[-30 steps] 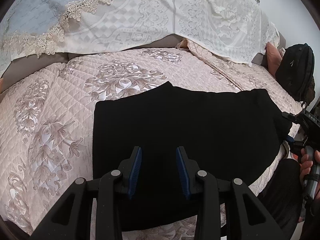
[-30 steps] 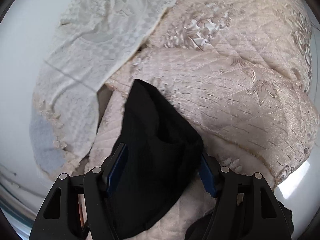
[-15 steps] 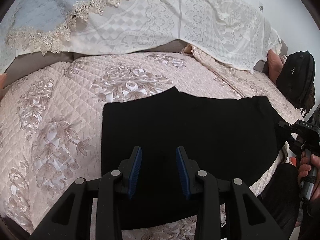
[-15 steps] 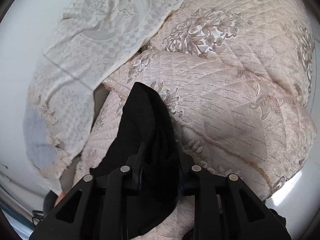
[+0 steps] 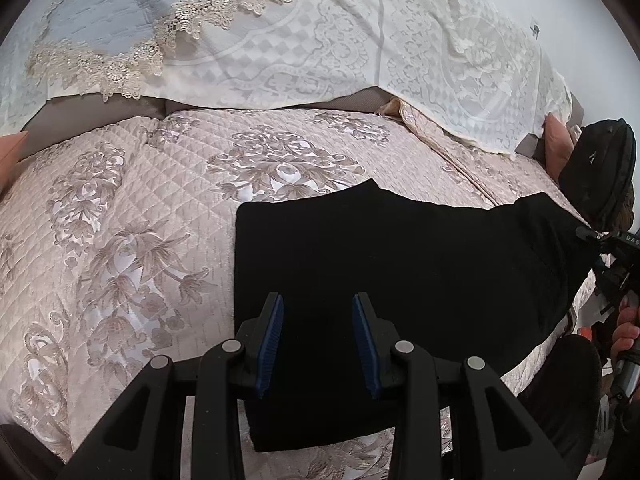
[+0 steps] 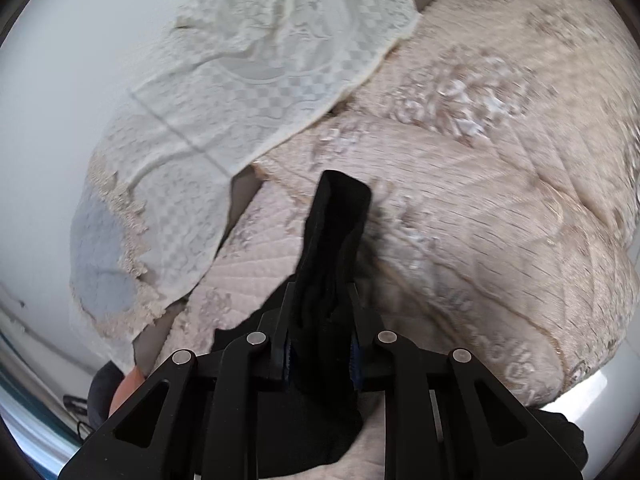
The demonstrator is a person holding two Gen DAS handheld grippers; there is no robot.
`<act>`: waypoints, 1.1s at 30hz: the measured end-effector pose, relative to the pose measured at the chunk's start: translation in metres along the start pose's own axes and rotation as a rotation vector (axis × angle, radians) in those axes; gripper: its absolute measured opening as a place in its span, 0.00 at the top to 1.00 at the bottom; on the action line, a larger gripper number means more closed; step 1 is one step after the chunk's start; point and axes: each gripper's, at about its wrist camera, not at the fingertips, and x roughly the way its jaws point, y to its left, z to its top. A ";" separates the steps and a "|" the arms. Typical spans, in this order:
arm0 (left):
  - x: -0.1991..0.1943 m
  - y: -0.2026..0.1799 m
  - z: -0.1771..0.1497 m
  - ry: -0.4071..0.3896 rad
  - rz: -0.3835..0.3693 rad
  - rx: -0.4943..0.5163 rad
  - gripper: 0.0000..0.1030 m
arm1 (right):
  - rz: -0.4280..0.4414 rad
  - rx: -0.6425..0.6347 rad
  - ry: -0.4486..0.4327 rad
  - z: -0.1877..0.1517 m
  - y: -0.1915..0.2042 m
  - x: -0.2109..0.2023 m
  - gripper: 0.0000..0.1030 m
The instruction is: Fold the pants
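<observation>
Black pants (image 5: pixel 400 260) lie folded flat on the bed, reaching from below my left gripper to the right edge. My left gripper (image 5: pixel 317 300) hovers open over their near part, with nothing between its blue pads (image 5: pixel 272 332). At the far right, my right gripper (image 5: pixel 616 256) holds the pants' end. In the right wrist view my right gripper (image 6: pixel 320 296) has its jaws closing, with a bunched fold of the pants (image 6: pixel 340 208) pinched between them. The fold is lifted off the quilt and sticks up past the fingertips.
A pink quilted bedspread (image 5: pixel 140 240) with a floral pattern covers the bed. A cream lace cover (image 5: pixel 320 40) lies along the back. A black bag (image 5: pixel 600 172) sits at the far right. A person's hand (image 5: pixel 626 328) grips the right tool's handle.
The right jaws went from wide around the pants' end to pinched on it, and that end rose off the quilt. The left gripper drifted slightly left over the pants, still open.
</observation>
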 end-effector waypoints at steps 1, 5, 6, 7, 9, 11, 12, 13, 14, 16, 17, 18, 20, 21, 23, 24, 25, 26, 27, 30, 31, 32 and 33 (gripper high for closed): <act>0.000 0.001 0.000 0.000 0.001 -0.002 0.63 | 0.011 -0.015 0.002 0.000 0.006 0.000 0.80; -0.001 0.006 -0.003 0.001 0.005 -0.016 0.63 | 0.053 -0.085 0.020 -0.003 0.035 0.002 0.80; -0.001 0.008 -0.004 0.001 0.004 -0.019 0.63 | 0.064 -0.105 0.026 -0.004 0.043 0.003 0.80; -0.002 0.009 -0.005 0.000 0.006 -0.022 0.63 | 0.073 -0.120 0.032 -0.006 0.049 0.003 0.80; -0.002 0.012 -0.007 0.001 0.009 -0.029 0.63 | 0.103 -0.163 0.055 -0.011 0.069 0.008 0.80; -0.003 0.016 -0.009 0.001 0.009 -0.041 0.63 | 0.128 -0.210 0.079 -0.017 0.088 0.012 0.80; -0.003 0.020 -0.010 0.001 0.011 -0.048 0.63 | 0.138 -0.234 0.091 -0.021 0.097 0.014 0.80; -0.004 0.023 -0.010 0.000 0.013 -0.055 0.63 | 0.147 -0.258 0.102 -0.025 0.107 0.017 0.80; -0.005 0.026 -0.011 -0.002 0.016 -0.065 0.63 | 0.156 -0.279 0.113 -0.029 0.115 0.018 0.80; -0.007 0.035 -0.013 -0.007 0.018 -0.084 0.63 | 0.177 -0.321 0.136 -0.038 0.133 0.023 0.80; -0.009 0.040 -0.014 -0.011 0.023 -0.095 0.63 | 0.195 -0.347 0.153 -0.045 0.146 0.027 0.80; -0.011 0.045 -0.015 -0.014 0.027 -0.104 0.63 | 0.209 -0.363 0.169 -0.051 0.155 0.031 0.80; -0.014 0.053 -0.017 -0.020 0.034 -0.124 0.63 | 0.232 -0.395 0.207 -0.063 0.173 0.040 0.80; -0.016 0.059 -0.019 -0.022 0.038 -0.135 0.63 | 0.241 -0.415 0.227 -0.071 0.180 0.045 0.80; -0.019 0.068 -0.022 -0.029 0.046 -0.156 0.63 | 0.252 -0.458 0.272 -0.090 0.193 0.058 0.80; -0.021 0.074 -0.024 -0.032 0.052 -0.167 0.63 | 0.250 -0.481 0.295 -0.100 0.199 0.066 0.80; -0.023 0.079 -0.025 -0.034 0.056 -0.178 0.63 | 0.245 -0.505 0.322 -0.112 0.204 0.076 0.80; -0.024 0.084 -0.027 -0.034 0.060 -0.189 0.63 | 0.236 -0.526 0.351 -0.124 0.208 0.085 0.80; -0.026 0.089 -0.029 -0.034 0.064 -0.201 0.63 | 0.227 -0.546 0.368 -0.131 0.210 0.091 0.80; -0.029 0.102 -0.034 -0.033 0.077 -0.226 0.63 | 0.189 -0.636 0.430 -0.165 0.215 0.114 0.80; -0.030 0.105 -0.035 -0.034 0.079 -0.231 0.63 | 0.174 -0.660 0.462 -0.177 0.214 0.123 0.79; -0.031 0.108 -0.036 -0.034 0.082 -0.237 0.63 | 0.162 -0.680 0.479 -0.186 0.214 0.127 0.79; -0.032 0.110 -0.037 -0.035 0.085 -0.242 0.63 | 0.154 -0.695 0.488 -0.189 0.214 0.130 0.78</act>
